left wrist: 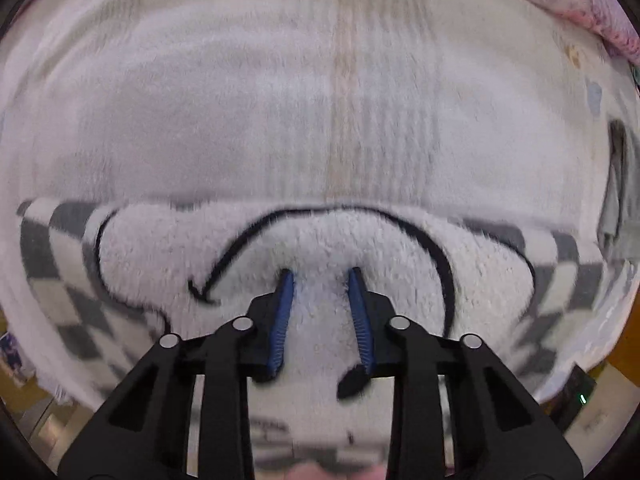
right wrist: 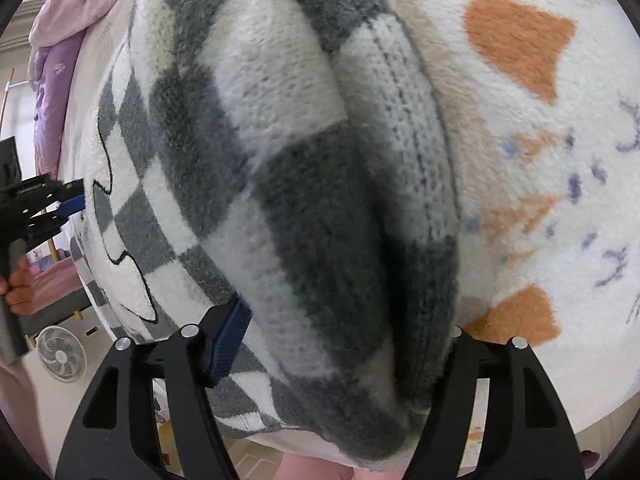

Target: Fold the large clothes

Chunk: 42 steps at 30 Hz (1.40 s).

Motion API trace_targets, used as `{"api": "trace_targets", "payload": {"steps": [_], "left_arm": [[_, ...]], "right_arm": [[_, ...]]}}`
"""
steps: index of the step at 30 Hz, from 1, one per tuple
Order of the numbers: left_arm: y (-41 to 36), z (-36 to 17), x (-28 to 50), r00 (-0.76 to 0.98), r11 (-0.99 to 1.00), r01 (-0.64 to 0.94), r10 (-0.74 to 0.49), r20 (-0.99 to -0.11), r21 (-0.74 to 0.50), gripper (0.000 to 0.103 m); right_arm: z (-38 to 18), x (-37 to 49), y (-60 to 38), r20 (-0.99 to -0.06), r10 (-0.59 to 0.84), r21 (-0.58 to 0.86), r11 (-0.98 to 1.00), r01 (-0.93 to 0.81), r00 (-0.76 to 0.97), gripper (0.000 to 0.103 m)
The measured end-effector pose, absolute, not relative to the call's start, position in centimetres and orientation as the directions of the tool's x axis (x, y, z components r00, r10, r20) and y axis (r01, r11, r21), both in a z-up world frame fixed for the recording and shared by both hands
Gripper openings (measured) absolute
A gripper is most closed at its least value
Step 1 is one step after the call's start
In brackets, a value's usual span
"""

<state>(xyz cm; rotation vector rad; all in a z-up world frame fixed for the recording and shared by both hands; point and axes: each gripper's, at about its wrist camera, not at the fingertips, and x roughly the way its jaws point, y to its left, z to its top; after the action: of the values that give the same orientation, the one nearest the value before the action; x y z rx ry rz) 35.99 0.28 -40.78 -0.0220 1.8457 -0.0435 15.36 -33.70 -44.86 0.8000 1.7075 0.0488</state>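
Observation:
A large fleece garment, grey-and-white checked with a white patch outlined in black, lies on a white bed cover. My left gripper points down into the white patch, and its blue pads pinch a tuft of the fleece. In the right wrist view a thick fold of the checked garment fills my right gripper. Its left pad presses against the fold, and the fabric hides the right finger. The left gripper also shows at that view's left edge, held by a hand.
The bed cover with orange shapes spreads to the right of the fold. A pink and purple quilt is heaped at the bed's far end. A white floor fan stands beside the bed, below its edge.

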Motion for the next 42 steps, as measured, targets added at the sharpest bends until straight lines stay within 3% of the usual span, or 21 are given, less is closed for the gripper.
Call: {"api": "trace_targets", "payload": {"steps": [1, 2, 4, 7, 10, 14, 19, 22, 24, 26, 29, 31, 33, 36, 42], "left_arm": [[0.0, -40.6, 35.4, -0.304, 0.999, 0.021, -0.040, -0.952, -0.049, 0.006], [-0.6, -41.0, 34.4, -0.348, 0.996, 0.050, -0.056, -0.936, -0.079, 0.002], [-0.8, -43.1, 33.1, -0.338, 0.995, 0.085, -0.018, -0.941, -0.050, 0.002], [0.1, -44.3, 33.8, -0.341, 0.998, -0.044, -0.066, -0.938, -0.054, 0.001], [-1.3, -42.5, 31.9, -0.348, 0.994, 0.109, 0.016, -0.938, -0.024, 0.000], [0.0, -44.5, 29.8, -0.313, 0.997, 0.025, -0.063, -0.948, -0.074, 0.002], [-0.4, -43.0, 25.6, -0.331, 0.992, 0.102, -0.042, -0.943, -0.080, 0.000], [0.7, -47.9, 19.7, -0.425, 0.995, 0.078, -0.025, -0.905, -0.064, 0.002], [0.1, -47.8, 19.3, -0.342, 0.994, 0.101, -0.002, -0.940, -0.039, 0.001], [0.0, -46.8, 17.8, -0.284, 0.994, 0.103, 0.006, -0.959, -0.025, 0.000], [1.0, -46.5, 13.9, -0.330, 0.998, 0.011, -0.053, -0.942, -0.060, 0.000], [0.6, -47.0, 12.0, -0.267, 0.997, 0.053, -0.035, -0.963, -0.051, 0.000], [0.2, -47.9, 12.7, -0.276, 1.000, 0.017, -0.017, -0.961, -0.022, 0.000], [-0.7, -47.3, 15.5, -0.353, 0.998, 0.050, -0.006, -0.936, -0.025, 0.000], [-1.1, -40.7, 27.4, -0.133, 0.994, 0.047, -0.091, -0.987, -0.098, 0.000]], "right_arm": [[-44.9, 15.5, -33.7, -0.844, 0.530, 0.432, 0.764, 0.479, -0.084, 0.065], [-45.1, 15.5, -33.7, -0.841, 0.533, 0.431, 0.763, 0.482, -0.094, 0.065], [-45.4, 15.7, -33.7, -0.837, 0.537, 0.432, 0.766, 0.476, -0.104, 0.065], [-45.8, 17.8, -32.8, -0.833, 0.545, 0.449, 0.765, 0.461, -0.094, 0.066], [-45.7, 17.7, -32.7, -0.835, 0.543, 0.447, 0.767, 0.460, -0.094, 0.066], [-45.9, 18.5, -31.8, -0.841, 0.523, 0.411, 0.783, 0.467, -0.138, 0.069], [-45.7, 18.1, -31.8, -0.839, 0.531, 0.429, 0.780, 0.456, -0.119, 0.069], [-45.9, 18.6, -31.1, -0.848, 0.509, 0.397, 0.792, 0.464, -0.144, 0.073], [-46.2, 18.9, -30.6, -0.848, 0.511, 0.408, 0.799, 0.441, -0.140, 0.079], [-45.8, 18.8, -30.3, -0.853, 0.508, 0.420, 0.802, 0.424, -0.117, 0.078], [-45.5, 18.5, -29.8, -0.862, 0.495, 0.411, 0.808, 0.422, -0.107, 0.077], [-45.7, 18.5, -29.0, -0.865, 0.491, 0.410, 0.810, 0.419, -0.103, 0.080], [-46.0, 18.4, -28.3, -0.863, 0.499, 0.433, 0.811, 0.393, -0.078, 0.090], [-46.0, 18.2, -26.2, -0.877, 0.471, 0.417, 0.842, 0.344, -0.090, 0.093], [-46.7, 18.9, -25.5, -0.861, 0.492, 0.414, 0.827, 0.381, -0.131, 0.095]]}}
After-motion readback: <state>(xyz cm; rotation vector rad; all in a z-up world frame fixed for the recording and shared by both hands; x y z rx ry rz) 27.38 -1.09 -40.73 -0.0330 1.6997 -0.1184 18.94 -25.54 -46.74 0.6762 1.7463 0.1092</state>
